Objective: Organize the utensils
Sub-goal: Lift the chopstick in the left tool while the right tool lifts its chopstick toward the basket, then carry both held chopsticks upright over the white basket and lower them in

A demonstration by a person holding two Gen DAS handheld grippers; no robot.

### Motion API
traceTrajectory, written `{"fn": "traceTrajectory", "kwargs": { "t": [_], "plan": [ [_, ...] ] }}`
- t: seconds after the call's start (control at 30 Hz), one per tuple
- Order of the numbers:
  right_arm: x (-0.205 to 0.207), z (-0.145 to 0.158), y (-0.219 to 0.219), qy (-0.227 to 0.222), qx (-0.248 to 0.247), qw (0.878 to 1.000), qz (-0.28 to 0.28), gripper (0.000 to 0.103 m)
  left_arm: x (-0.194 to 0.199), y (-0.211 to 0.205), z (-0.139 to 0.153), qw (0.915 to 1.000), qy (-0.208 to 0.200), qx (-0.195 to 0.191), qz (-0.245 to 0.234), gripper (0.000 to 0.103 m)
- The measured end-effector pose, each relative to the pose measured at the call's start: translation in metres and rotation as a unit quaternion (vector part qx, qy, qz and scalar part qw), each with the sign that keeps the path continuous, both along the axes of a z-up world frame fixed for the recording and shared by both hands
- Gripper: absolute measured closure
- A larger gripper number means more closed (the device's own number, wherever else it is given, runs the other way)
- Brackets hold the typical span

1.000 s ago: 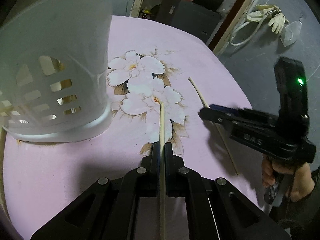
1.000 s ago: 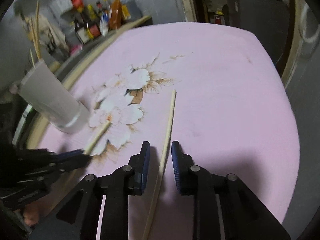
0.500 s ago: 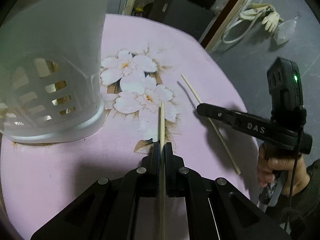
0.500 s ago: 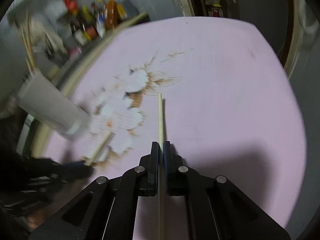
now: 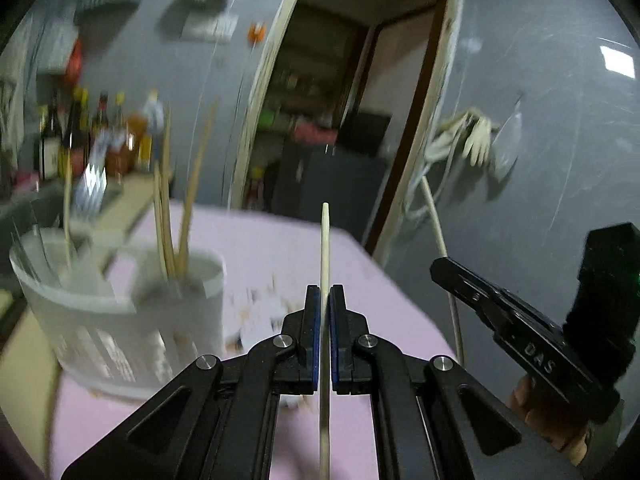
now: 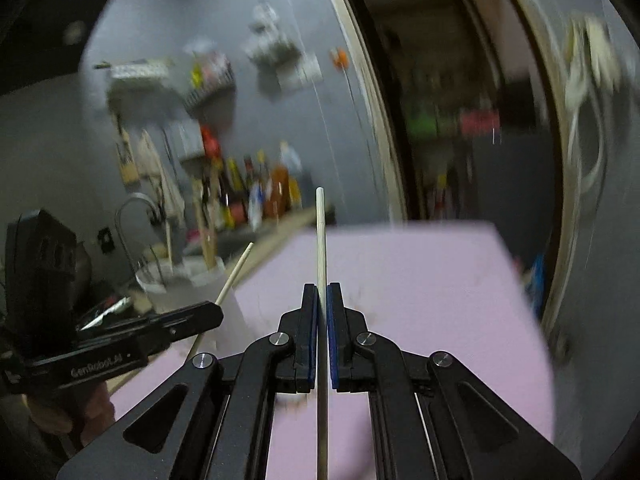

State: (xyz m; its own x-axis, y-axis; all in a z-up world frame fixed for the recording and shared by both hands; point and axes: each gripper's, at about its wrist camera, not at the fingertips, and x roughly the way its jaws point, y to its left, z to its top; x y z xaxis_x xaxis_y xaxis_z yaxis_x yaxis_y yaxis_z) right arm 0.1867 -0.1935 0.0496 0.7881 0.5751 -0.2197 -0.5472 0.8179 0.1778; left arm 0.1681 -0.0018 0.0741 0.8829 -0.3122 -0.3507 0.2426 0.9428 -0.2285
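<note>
My left gripper (image 5: 324, 300) is shut on a pale wooden chopstick (image 5: 324, 248) and holds it lifted, pointing up and forward above the pink table (image 5: 280, 248). My right gripper (image 6: 322, 300) is shut on a second chopstick (image 6: 321, 236), also raised off the table. The white slotted utensil holder (image 5: 120, 312) stands at the left of the left wrist view with several chopsticks (image 5: 188, 200) upright in it; it shows small in the right wrist view (image 6: 192, 284). The right gripper appears in the left wrist view (image 5: 520, 340), the left one in the right wrist view (image 6: 120, 344).
Bottles (image 6: 260, 196) line a counter beyond the table's far left. A dark doorway (image 5: 340, 120) lies straight ahead. Gloves and a hose (image 5: 460, 144) hang on the grey wall to the right. The pink table's far edge (image 6: 400, 228) is near.
Both grippers have lifted their chopsticks off the table and tilted upward. The right gripper closed on its chopstick a second ago. The holder's open top has come into view.
</note>
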Motion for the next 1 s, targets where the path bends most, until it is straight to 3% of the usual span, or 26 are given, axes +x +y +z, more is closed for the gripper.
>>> {"fn": "traceTrajectory", "kwargs": {
  "t": [0.2, 0.37, 0.7, 0.8, 1.0],
  "plan": [
    [-0.011, 0.031, 0.021, -0.108, 0.039, 0.993, -0.002, 0.1, -0.006, 0.024, 0.037, 0.9962, -0.087, 0.005, 0.004, 0.101],
    [-0.004, 0.054, 0.041, -0.154, 0.076, 0.985, 0.018, 0.1, -0.001, 0.064, 0.062, 0.9913, -0.128, 0.008, 0.029, 0.101],
    [0.03, 0.074, 0.091, -0.156, 0.142, 0.974, 0.083, 0.1, 0.025, 0.159, 0.065, 0.9816, -0.168, -0.023, 0.087, 0.101],
    [0.045, 0.068, 0.105, -0.143, 0.162, 0.971, 0.103, 0.1, 0.035, 0.18, 0.061, 0.9794, -0.168, -0.035, 0.106, 0.101],
    [0.065, 0.047, 0.131, -0.131, 0.156, 0.973, 0.104, 0.1, 0.047, 0.196, 0.048, 0.9766, -0.168, -0.038, 0.128, 0.101]
  ]
}}
